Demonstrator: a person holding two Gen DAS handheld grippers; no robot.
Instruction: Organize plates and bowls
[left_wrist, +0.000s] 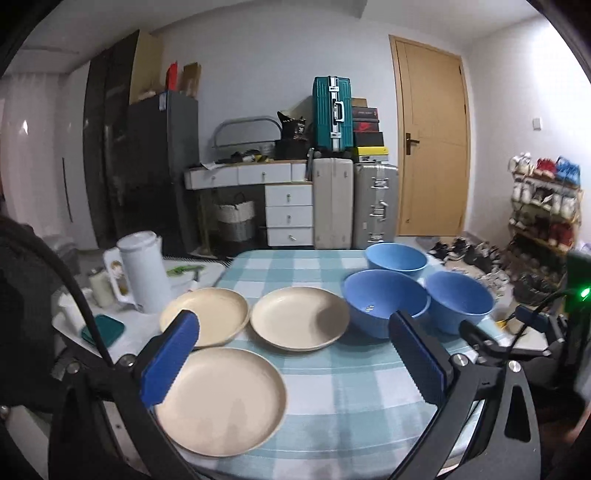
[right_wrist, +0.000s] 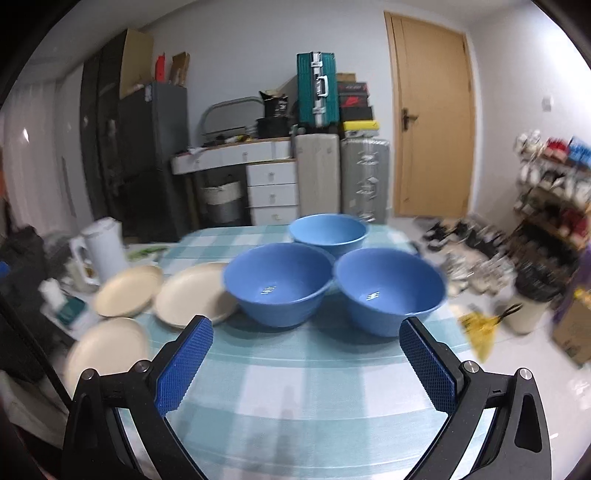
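Three beige plates lie on the checked tablecloth (left_wrist: 332, 384): a near plate (left_wrist: 225, 402), a far left plate (left_wrist: 212, 317) and a middle plate (left_wrist: 299, 317). Three blue bowls stand to their right: a left bowl (left_wrist: 384, 301), a right bowl (left_wrist: 460, 304) and a far bowl (left_wrist: 396, 258). My left gripper (left_wrist: 295, 354) hangs open above the near plate and the cloth, holding nothing. The right wrist view shows the left bowl (right_wrist: 279, 286), right bowl (right_wrist: 389, 290) and far bowl (right_wrist: 328, 232) just beyond my open, empty right gripper (right_wrist: 306, 360).
A white kettle (left_wrist: 142, 269), a jar and a teal lid (left_wrist: 105, 328) sit on a side surface left of the table. Part of the right gripper's handle (left_wrist: 546, 332) shows at the right edge. Suitcases, drawers and a shoe rack stand behind.
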